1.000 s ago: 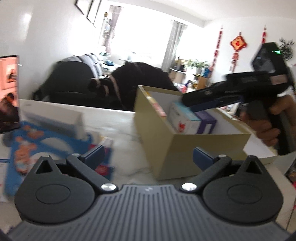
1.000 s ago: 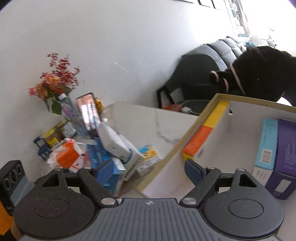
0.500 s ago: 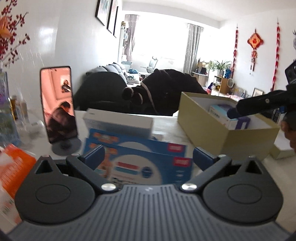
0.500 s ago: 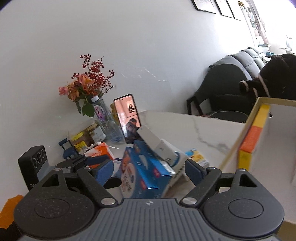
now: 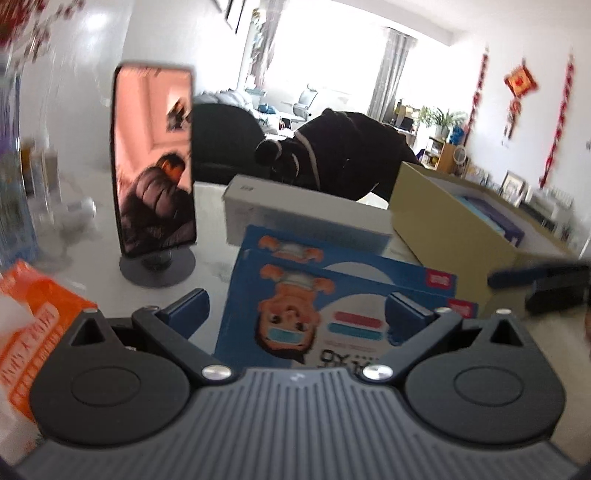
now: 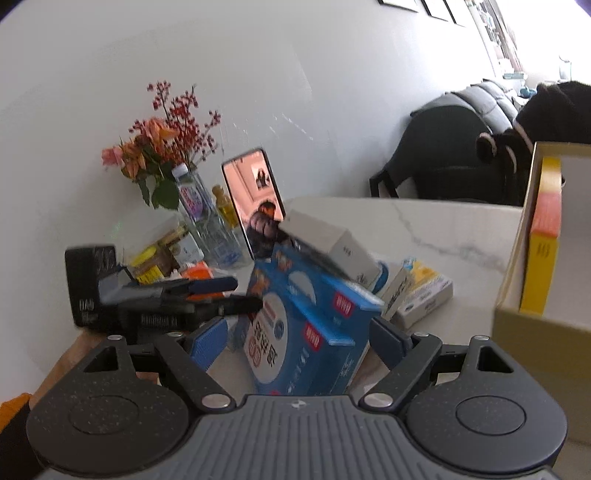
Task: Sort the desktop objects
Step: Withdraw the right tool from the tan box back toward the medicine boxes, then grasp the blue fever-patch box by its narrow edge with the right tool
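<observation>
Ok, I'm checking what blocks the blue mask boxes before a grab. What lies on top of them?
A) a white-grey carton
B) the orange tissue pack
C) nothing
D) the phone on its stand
A: the white-grey carton rests tilted across the top of the blue mask boxes; the phone stands behind them.

From my feed, the flowers (image 5: 22, 26) and orange packet (image 5: 33, 332) are blurred and cut off at frame left; cardboard box (image 6: 546, 295) contents mostly hidden.

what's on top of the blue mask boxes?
A white box lies across the two stacked blue mask boxes, tilted. Its underside and the contact area are hidden.
</observation>
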